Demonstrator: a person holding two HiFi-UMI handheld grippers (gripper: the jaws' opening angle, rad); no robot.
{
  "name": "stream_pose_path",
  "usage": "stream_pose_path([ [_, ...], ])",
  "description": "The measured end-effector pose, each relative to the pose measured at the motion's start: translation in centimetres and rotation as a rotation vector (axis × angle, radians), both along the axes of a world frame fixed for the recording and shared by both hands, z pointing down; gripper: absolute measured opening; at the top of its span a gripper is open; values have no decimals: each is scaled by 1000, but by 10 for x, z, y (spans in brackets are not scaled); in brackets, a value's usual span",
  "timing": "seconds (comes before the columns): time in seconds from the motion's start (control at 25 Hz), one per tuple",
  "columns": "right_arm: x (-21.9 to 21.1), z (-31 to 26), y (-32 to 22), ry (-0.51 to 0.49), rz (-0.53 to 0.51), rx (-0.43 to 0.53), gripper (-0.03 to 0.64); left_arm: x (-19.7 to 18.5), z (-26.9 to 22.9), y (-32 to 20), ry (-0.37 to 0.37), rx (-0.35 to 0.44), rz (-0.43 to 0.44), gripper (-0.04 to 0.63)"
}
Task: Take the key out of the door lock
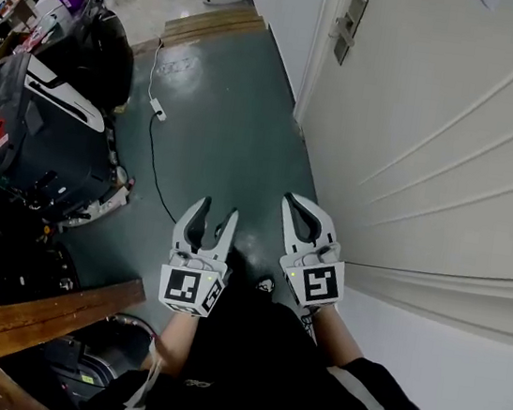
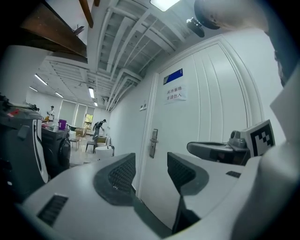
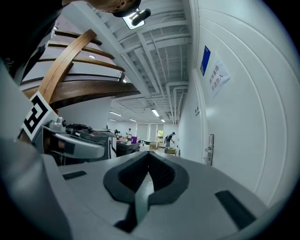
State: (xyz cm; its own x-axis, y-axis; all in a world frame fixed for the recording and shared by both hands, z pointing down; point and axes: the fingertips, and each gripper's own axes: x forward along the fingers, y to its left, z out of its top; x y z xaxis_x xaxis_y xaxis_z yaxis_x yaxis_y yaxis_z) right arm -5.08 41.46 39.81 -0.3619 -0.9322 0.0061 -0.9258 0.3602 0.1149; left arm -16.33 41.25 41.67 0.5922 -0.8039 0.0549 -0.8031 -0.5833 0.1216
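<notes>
Lock (image 1: pixel 351 18) stands far beyond fingers (image 1: pixel 195 224) of left gripper (image 1: pixel 219 208) and right gripper (image 1: pixel 299 201)

White door (image 1: pixel 441 102), teal floor (image 1: pixel 222 109), pale-grey left hand-held gripper (image 1: pixel 219 209) (black-and-white square marker (image 1: pixel 184 289))

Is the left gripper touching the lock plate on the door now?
Apart. In the head view the left gripper, jaws open and empty, hangs well short of the lock plate on the door.

Door lock (image 1: pixel 349 25): grey upright plate with lever handle (small, far off)
Place: on the white door (image 1: pixel 456 133), near its edge
Key: too small to tell
</notes>
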Motion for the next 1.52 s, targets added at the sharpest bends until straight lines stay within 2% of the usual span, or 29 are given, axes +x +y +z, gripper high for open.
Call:
stream_pose_path([
  [0.48,-18,-15,-102,39,2,7,9,-17,-11,-105,35,13,14,196],
  [0.92,-41,-16,-216,35,72,-1,9,-36,-15,-221,34,11,103,196],
  [1.2,-57,-9,-254,58,121,-16,9,-50,-12,-264,40,5,157,196],
  [1.52,-73,0,-285,77,115,-49,9,-63,-2,-293,45,-41,146,196],
])
